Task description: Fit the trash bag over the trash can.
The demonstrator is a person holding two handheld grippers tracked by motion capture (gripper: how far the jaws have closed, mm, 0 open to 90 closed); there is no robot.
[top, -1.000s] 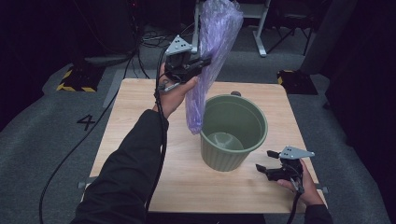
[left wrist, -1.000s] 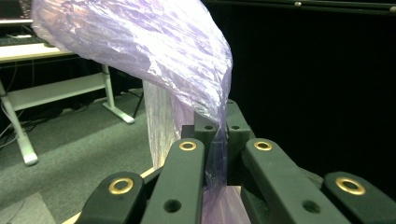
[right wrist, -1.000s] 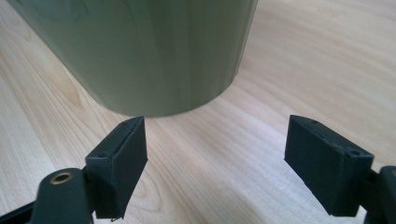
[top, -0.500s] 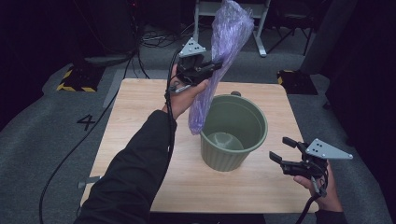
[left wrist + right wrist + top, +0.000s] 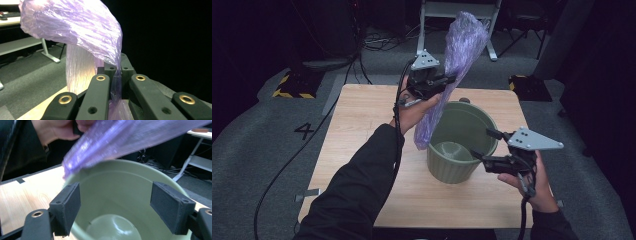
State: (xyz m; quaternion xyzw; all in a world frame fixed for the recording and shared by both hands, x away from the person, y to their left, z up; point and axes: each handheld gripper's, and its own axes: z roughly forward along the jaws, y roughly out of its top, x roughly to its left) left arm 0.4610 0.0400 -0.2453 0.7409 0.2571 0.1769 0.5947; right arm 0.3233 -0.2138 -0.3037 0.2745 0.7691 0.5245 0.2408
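Purple bag [image 5: 452, 75] stays pinched in left gripper [image 5: 439, 85]; right gripper [image 5: 484, 145], gaping empty, has risen to bucket [image 5: 459, 145].

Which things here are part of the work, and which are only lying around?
Part of the work:
- purple plastic bag, pinched in the left gripper
- green bin on the table
- right gripper, jaws open beside the bin's rim

Only lying around:
- cables on the floor
- black-and-yellow striped block
- metal desk frame behind the table

- A black figure "4" [image 5: 305, 131] is marked on the grey floor [image 5: 257, 150], at the left of the high view, just beside the table's [image 5: 362, 130] left edge.
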